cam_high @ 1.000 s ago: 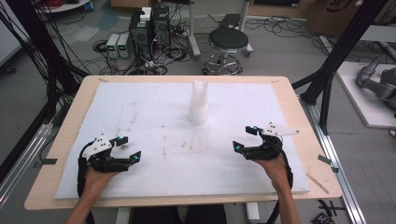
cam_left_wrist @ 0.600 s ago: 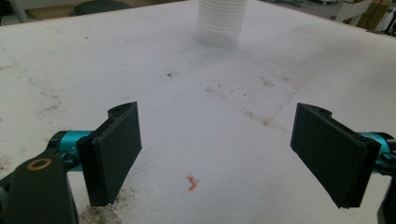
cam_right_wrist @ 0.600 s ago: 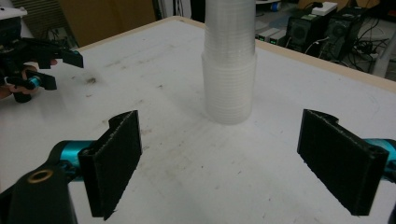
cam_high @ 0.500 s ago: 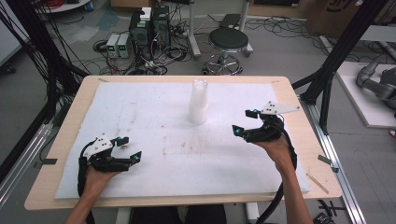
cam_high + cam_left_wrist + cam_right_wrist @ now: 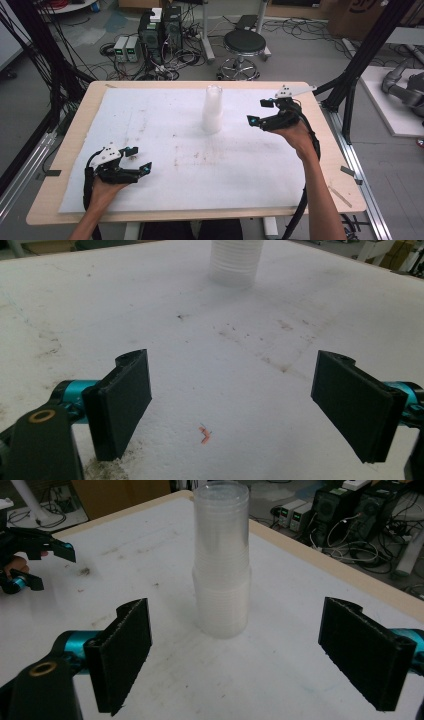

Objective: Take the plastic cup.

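A tall stack of clear plastic cups (image 5: 212,110) stands upright on the white foam sheet (image 5: 170,130), toward the far middle. My right gripper (image 5: 258,112) is raised above the sheet just right of the stack, open and facing it. In the right gripper view the stack of cups (image 5: 221,565) stands ahead, between the two black pads (image 5: 122,650) but beyond them, untouched. My left gripper (image 5: 140,160) rests low at the near left, open with nothing between its jaws. The left gripper view has the stack of cups (image 5: 235,262) far ahead.
The foam sheet covers a wooden table (image 5: 332,165). Behind the table are a black stool (image 5: 244,47), computer boxes (image 5: 160,27) and loose cables on the floor. Black frame posts (image 5: 367,55) rise at the right.
My right gripper has risen off the sheet and moved away from me toward the cup stack. The left gripper has stayed in place.
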